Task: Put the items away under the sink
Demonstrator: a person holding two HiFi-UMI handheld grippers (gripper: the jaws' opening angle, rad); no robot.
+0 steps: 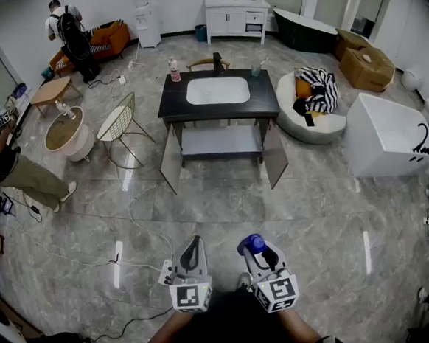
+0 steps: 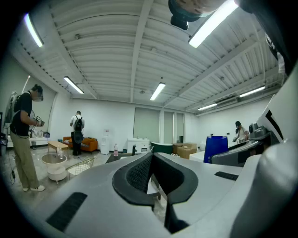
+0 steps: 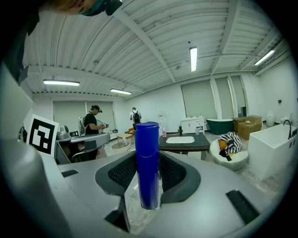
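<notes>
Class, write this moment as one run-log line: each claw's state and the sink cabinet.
left claw shut, empty | right claw shut on blue bottle | sink cabinet ahead, doors open, not reached

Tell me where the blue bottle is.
The blue bottle is clamped in the right hand-held gripper, low in the head view, far from the sink cabinet.

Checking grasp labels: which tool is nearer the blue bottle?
Right. The right tool is shut on the bottle; the left tool, shut on nothing, sits apart to its left.
</notes>
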